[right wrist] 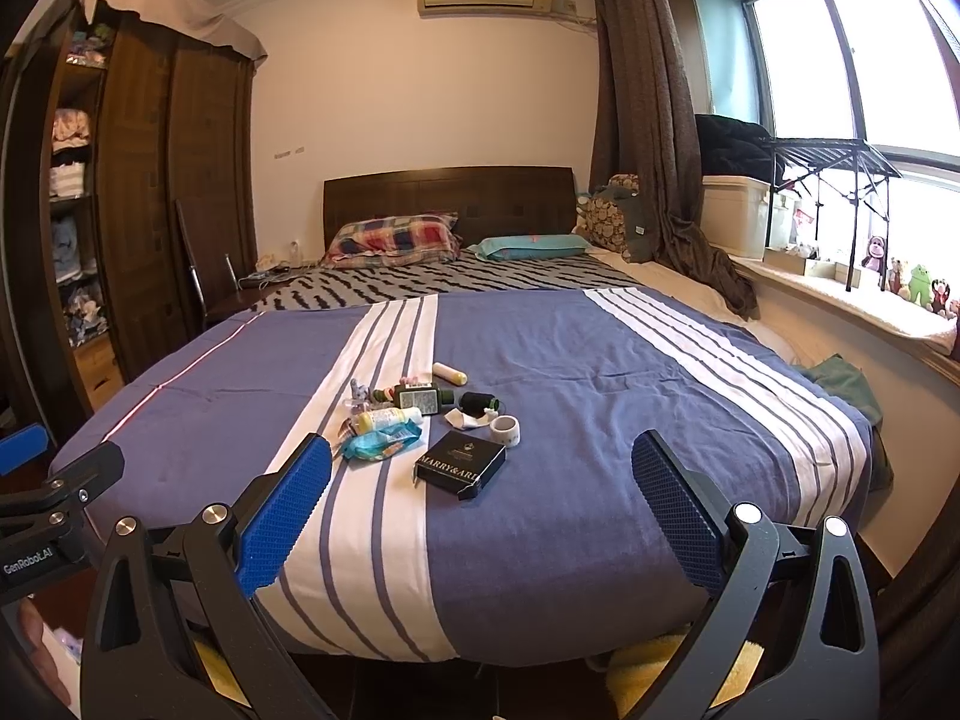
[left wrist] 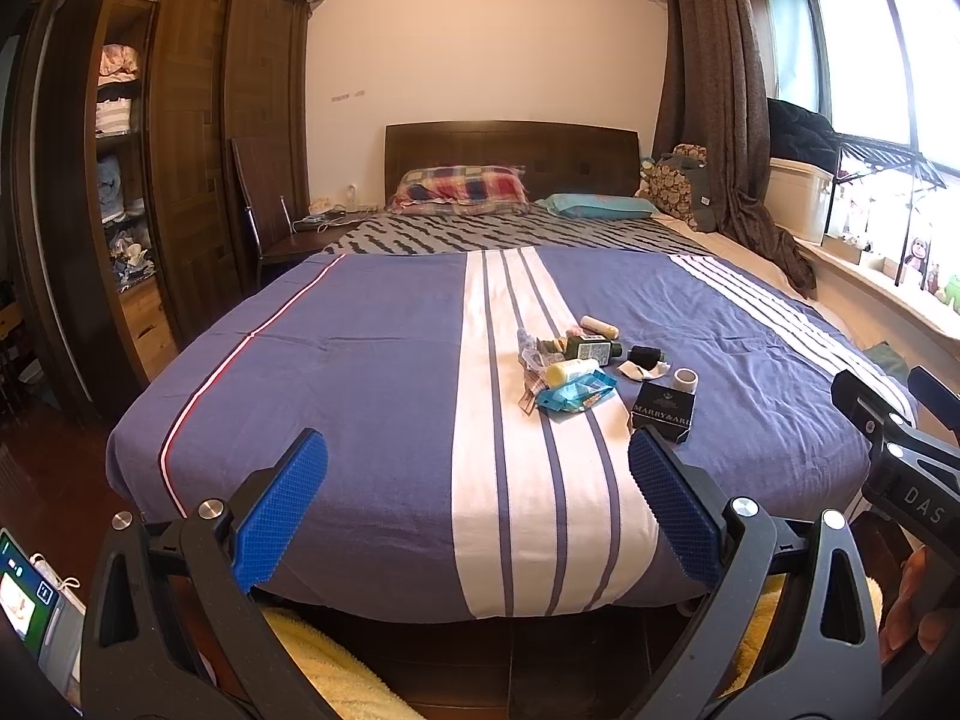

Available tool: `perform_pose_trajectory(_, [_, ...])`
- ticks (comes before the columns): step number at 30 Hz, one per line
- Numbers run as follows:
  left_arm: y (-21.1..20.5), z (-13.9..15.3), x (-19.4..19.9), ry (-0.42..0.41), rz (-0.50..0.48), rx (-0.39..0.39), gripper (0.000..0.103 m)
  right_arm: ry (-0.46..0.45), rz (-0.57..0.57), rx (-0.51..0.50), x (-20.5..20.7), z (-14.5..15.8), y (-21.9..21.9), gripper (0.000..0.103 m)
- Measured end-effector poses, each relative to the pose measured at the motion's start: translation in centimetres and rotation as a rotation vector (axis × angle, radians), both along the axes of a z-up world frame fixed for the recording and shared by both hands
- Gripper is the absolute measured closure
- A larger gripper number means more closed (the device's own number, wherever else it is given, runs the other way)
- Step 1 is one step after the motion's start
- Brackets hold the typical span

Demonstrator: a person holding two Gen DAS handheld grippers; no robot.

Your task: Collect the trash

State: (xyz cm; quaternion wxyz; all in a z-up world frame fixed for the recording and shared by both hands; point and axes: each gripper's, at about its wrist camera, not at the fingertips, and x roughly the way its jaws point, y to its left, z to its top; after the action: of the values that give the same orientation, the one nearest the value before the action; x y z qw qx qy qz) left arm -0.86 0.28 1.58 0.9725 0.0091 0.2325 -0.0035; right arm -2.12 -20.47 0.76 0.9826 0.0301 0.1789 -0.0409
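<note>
Both grippers hang at the foot of the bed (left wrist: 372, 396), above the floor and short of the mattress edge, each with its blue pads spread wide and nothing between them. The left gripper (left wrist: 477, 507) points up the bed's middle; the right gripper (right wrist: 480, 501) sits beside it, toward the window side.

The trash lies in a loose cluster on the blue-and-white striped cover, roughly midway across the bed and in its foot half, well ahead of both grippers. Nearest the foot edge is a black box (right wrist: 461, 464) lettered "MARRY&ARI". In the right wrist view it lies between the two pads, a little left of centre; in the left wrist view it is just past the tip of the right-hand pad (left wrist: 663, 414).

Just beside the box, toward the wardrobe side, is a blue wrapper (right wrist: 381, 440), with a yellow-capped tube (right wrist: 387, 418) touching it from behind. A tape roll (right wrist: 505, 429) stands just behind the box. Farther toward the headboard lie a green bottle (right wrist: 423, 399), a dark spool (right wrist: 478, 401), crumpled white paper (right wrist: 465, 420) and a small cream tube (right wrist: 450, 373).
</note>
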Motion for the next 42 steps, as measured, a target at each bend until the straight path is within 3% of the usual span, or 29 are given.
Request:
perform_pose_trajectory(30, [0.4, 0.1, 0.1, -0.001, 0.001, 0.000, 0.008, -0.015, -0.011, 0.016, 0.3, 0.1, -0.4, 0.003])
perform_pose_trajectory(42, [0.8, -3.2, 3.2, 0.083, 0.004, 0.011, 0.008, 0.064, 0.010, 0.032, 3.0, -3.1, -1.5, 0.003])
